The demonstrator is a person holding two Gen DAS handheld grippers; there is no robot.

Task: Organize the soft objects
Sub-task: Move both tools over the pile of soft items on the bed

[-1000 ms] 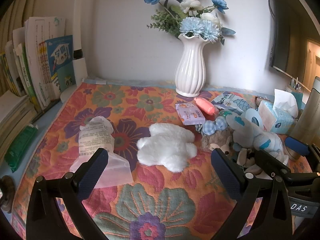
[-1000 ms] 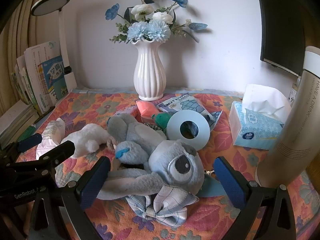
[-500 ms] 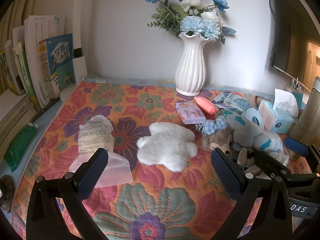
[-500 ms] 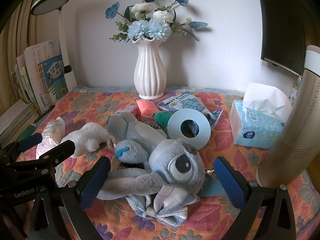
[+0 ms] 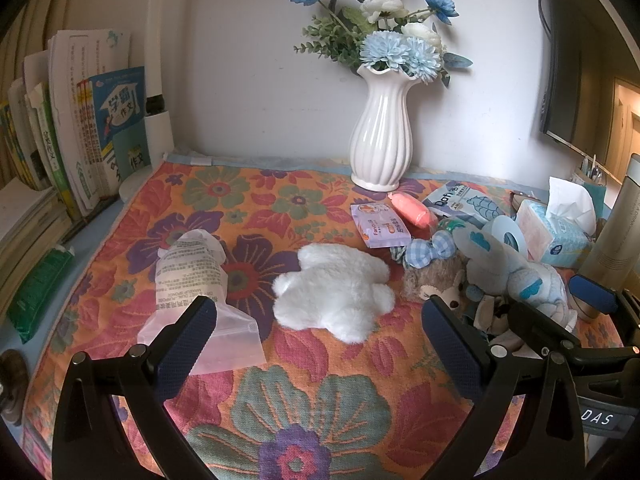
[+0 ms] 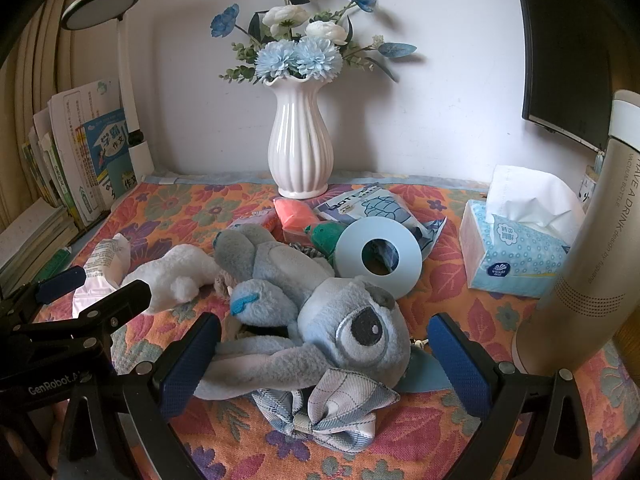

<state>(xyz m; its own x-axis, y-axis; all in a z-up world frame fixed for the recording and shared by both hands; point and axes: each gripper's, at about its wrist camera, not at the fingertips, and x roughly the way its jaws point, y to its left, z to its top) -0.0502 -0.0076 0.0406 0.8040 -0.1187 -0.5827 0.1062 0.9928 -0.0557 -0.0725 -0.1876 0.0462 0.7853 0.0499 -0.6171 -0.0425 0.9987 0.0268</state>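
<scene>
A white plush toy lies flat on the flowered cloth, just beyond my open left gripper, which holds nothing. A grey-blue plush with a big eye lies on its side between the wide-open fingers of my right gripper; its long ear touches the left pad. A plaid bow lies under it. A small brown plush and a blue checked bow sit between the two toys. A clear bag of sponges lies left.
A white vase of blue flowers stands at the back wall. Wipes packets, an orange pack, a blue ring, a tissue box and a tall beige bottle crowd the right. Books and a lamp line the left.
</scene>
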